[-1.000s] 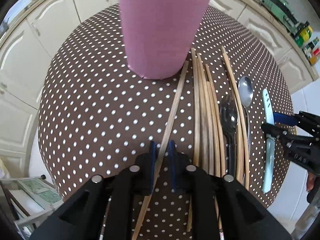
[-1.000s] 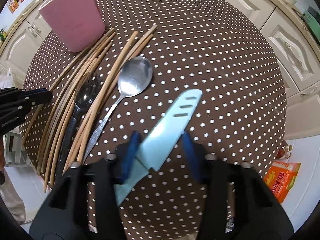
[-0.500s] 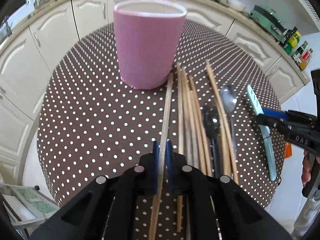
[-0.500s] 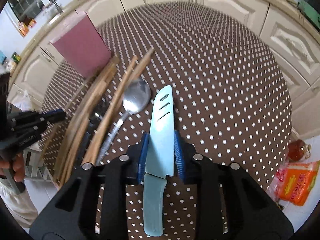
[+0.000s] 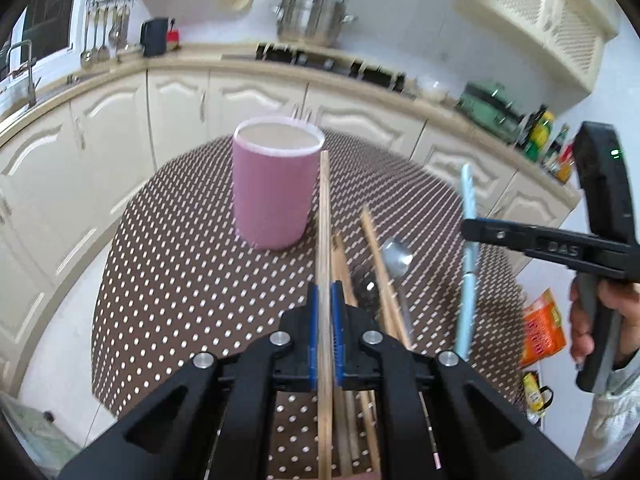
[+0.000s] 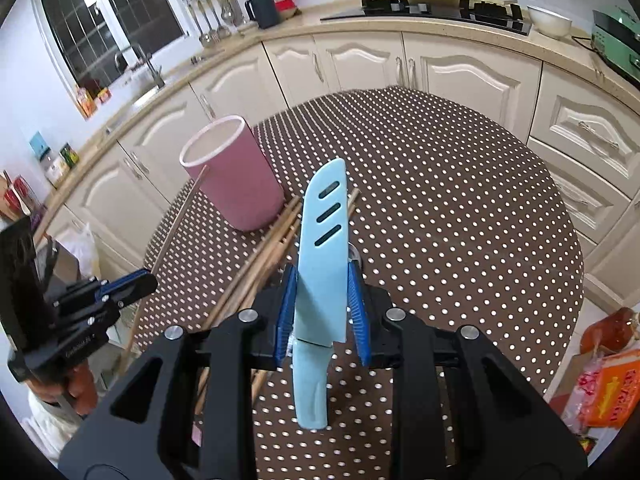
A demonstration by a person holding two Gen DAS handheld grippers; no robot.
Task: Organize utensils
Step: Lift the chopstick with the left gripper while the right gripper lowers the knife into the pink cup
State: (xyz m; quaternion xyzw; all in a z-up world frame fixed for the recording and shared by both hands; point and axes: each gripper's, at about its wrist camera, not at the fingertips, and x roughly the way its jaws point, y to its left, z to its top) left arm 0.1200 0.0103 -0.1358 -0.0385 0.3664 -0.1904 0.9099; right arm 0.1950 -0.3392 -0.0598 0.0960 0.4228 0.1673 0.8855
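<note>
A pink cup stands upright on the brown dotted round table; it also shows in the right wrist view. My left gripper is shut on a wooden chopstick, lifted off the table and pointing up beside the cup. My right gripper is shut on a light blue knife, blade up, raised above the table. The knife also shows in the left wrist view. Several chopsticks, a silver spoon and a dark spoon lie on the table.
Cream kitchen cabinets curve around the table's far side. An orange packet lies on the floor at the right. The left gripper appears at the left edge of the right wrist view.
Both grippers have risen and tilted up from the table. The chopstick and the knife left the tabletop with them. The right gripper's jaws closed on the knife during the last second.
</note>
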